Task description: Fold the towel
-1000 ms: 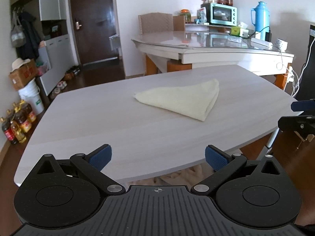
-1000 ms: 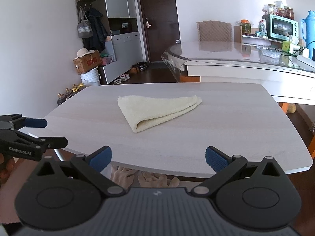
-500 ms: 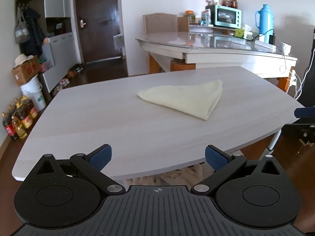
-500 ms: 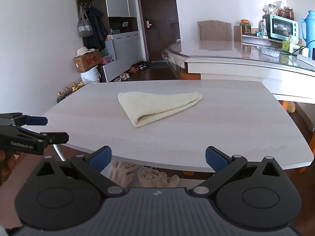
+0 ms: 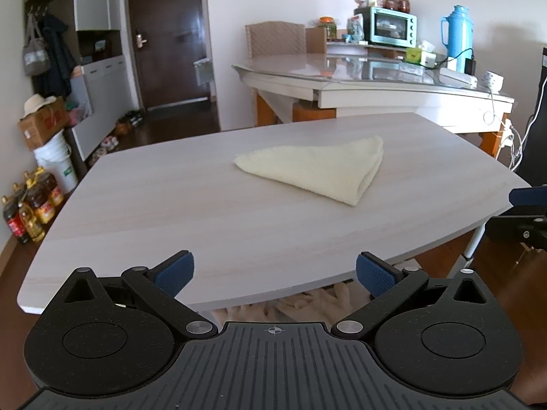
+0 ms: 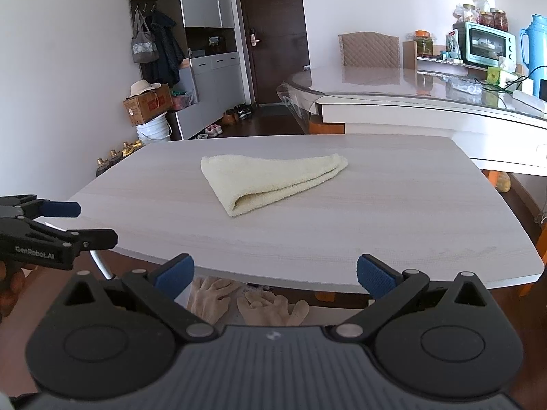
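Observation:
A pale yellow towel (image 5: 318,169) lies folded into a triangle in the middle of the light wooden table (image 5: 171,212); it also shows in the right wrist view (image 6: 270,177). My left gripper (image 5: 275,271) is open and empty, held back at the table's near edge. My right gripper (image 6: 275,271) is open and empty too, off the near edge. The left gripper also shows at the left of the right wrist view (image 6: 71,222), and part of the right gripper shows at the right edge of the left wrist view (image 5: 526,218).
A glass-topped dining table (image 5: 376,71) stands behind, with a toaster oven (image 5: 389,27) and a blue thermos (image 5: 456,32). Oil bottles (image 5: 30,205) and a white bucket (image 5: 56,164) stand on the floor at the left. Cloths lie under the table (image 6: 246,302).
Both grippers have drawn back and lifted slightly, so the view has tilted up. The towel has not moved. Both stay open.

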Available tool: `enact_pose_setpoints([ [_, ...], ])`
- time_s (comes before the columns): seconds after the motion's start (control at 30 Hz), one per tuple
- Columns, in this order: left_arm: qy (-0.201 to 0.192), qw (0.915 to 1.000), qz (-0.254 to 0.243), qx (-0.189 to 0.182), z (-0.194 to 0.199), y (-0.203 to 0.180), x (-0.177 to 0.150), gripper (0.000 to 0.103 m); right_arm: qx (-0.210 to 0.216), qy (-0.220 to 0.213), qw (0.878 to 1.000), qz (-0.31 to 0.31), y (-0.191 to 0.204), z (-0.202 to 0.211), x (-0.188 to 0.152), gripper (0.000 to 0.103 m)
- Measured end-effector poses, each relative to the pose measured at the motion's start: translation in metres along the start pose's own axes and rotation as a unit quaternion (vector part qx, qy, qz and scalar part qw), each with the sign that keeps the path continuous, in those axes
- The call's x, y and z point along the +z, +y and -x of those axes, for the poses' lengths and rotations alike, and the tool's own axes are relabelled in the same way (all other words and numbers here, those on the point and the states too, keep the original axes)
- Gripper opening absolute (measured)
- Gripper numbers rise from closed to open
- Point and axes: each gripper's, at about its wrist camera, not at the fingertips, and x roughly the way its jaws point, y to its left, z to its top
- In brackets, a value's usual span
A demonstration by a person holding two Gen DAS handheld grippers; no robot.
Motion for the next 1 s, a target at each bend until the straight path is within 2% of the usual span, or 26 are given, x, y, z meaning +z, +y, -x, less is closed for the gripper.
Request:
enact_pose_setpoints([
  [0.53,0.003,0.9999,-0.009,0.005,-0.011,0.001,0.01,0.103,-0.004,-0.005,1.0,-0.007,-0.006,-0.002,0.005,0.103],
  [0.87,0.012,0.9998,-0.013,0.002,-0.027,0.006,0.018,0.103,-0.004,-0.001,1.0,-0.01,-0.011,-0.018,0.019,0.103],
  [1.0,0.016,0.9998,-0.013,0.001,-0.037,0.01,0.023,0.103,0.002,-0.002,1.0,-0.012,-0.017,-0.037,0.033,0.103],
])
